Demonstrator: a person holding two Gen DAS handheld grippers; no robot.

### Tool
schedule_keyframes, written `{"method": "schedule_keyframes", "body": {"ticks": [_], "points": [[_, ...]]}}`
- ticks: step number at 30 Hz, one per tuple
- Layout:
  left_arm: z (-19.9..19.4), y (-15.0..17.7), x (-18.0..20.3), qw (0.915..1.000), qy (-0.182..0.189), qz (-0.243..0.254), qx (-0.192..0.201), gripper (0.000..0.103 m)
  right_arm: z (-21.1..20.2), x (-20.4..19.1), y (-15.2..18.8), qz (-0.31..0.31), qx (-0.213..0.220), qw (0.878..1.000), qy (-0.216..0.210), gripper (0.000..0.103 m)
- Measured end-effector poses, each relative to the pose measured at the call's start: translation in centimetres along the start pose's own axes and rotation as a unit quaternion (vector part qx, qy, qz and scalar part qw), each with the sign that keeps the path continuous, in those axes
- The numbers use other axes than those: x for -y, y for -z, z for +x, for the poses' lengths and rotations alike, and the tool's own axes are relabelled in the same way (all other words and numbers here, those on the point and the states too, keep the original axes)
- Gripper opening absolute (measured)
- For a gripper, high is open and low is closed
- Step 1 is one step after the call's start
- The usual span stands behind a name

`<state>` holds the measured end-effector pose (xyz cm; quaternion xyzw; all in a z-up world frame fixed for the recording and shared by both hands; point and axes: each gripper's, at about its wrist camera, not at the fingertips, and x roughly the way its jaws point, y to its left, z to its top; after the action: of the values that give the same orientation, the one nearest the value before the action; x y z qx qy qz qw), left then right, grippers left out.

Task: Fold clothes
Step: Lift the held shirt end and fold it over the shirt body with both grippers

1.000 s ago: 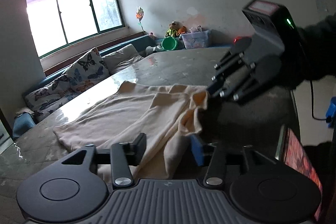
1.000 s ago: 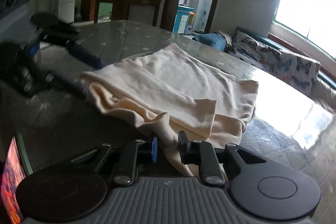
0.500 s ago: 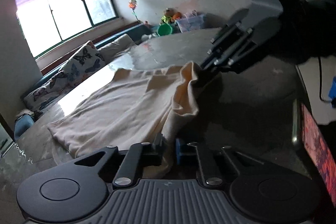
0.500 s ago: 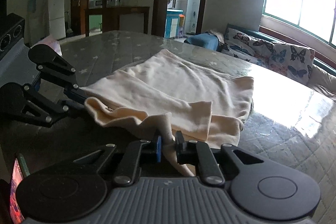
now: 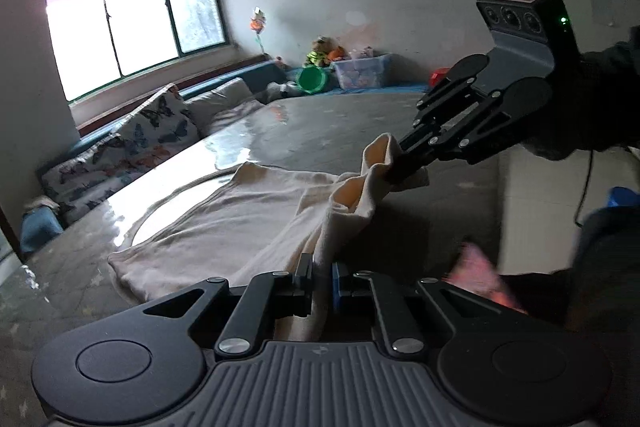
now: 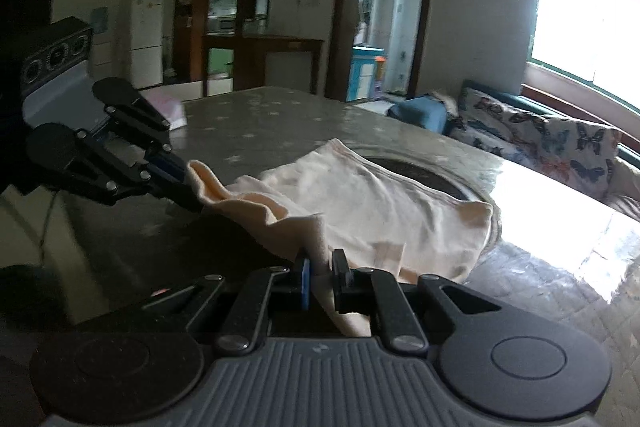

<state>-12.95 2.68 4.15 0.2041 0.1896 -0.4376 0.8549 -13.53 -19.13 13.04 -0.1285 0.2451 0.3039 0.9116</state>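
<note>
Daylight from a wide window is falling on a glossy grey desk [image 5: 320, 123] where both tongs, left [image 5: 321, 277] and right [image 6: 320, 277], are pinching one lifted edge of a cream knit garment [image 5: 224, 227], apparently mid-fold, next needing carrying across evenly.

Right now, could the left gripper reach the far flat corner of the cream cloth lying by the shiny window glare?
Probably not yet. The left gripper is shut on a bunched edge of the cream cloth, and the right gripper pinches another edge. Nothing blocks the far corner, but the left would have to let go first.
</note>
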Motion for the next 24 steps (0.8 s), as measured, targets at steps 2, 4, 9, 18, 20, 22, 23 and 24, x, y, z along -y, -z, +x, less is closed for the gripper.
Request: {"method": "schedule_keyframes", "body": {"ticks": [2, 4, 9, 18, 20, 22, 23, 24], "points": [[-1.1, -0.4, 0.2, 1.0000, 0.008, -0.005, -0.001, 0.010, -0.9, -0.4, -0.4, -0.001, 0.000, 1.000, -0.009, 0.009], [-1.6, -1.1, -0.1, 1.0000, 0.007, -0.005, -0.002, 0.010, -1.1, 0.0, -1.4, 0.001, 0.008, 1.000, -0.012, 0.009], [-0.7, -3.2, -2.5, 0.9999, -0.013, 0.007, -0.003, 0.010, -0.6, 1.6, -4.1, 0.007, 0.024, 1.000, -0.013, 0.009], [6.4, -6.6, -9.6, 0.9978, -0.050, 0.031, -0.029, 0.010, 6.8, 8.0, -8.9, 0.019, 0.018, 1.000, 0.016, 0.009], [8.9, -6.5, -11.3, 0.9969, -0.061, 0.030, -0.040, 0.010, 9.4, 9.3, -9.3, 0.029, 0.008, 0.999, 0.026, 0.009], [11.6, -6.1, -12.9, 0.9956, -0.073, 0.021, -0.055, 0.011, 12.0, 10.5, -9.1, 0.044, 0.000, 0.998, 0.039, 0.009], [12.9, -5.7, -13.7, 0.9952, -0.076, 0.006, -0.061, 0.011, 13.4, 11.1, -8.9, 0.051, -0.005, 0.998, 0.046, 0.009], [14.0, -5.2, -14.2, 0.9946, -0.081, -0.005, -0.065, 0.011, 14.7, 11.6, -8.7, 0.059, -0.011, 0.997, 0.051, 0.009]]}}
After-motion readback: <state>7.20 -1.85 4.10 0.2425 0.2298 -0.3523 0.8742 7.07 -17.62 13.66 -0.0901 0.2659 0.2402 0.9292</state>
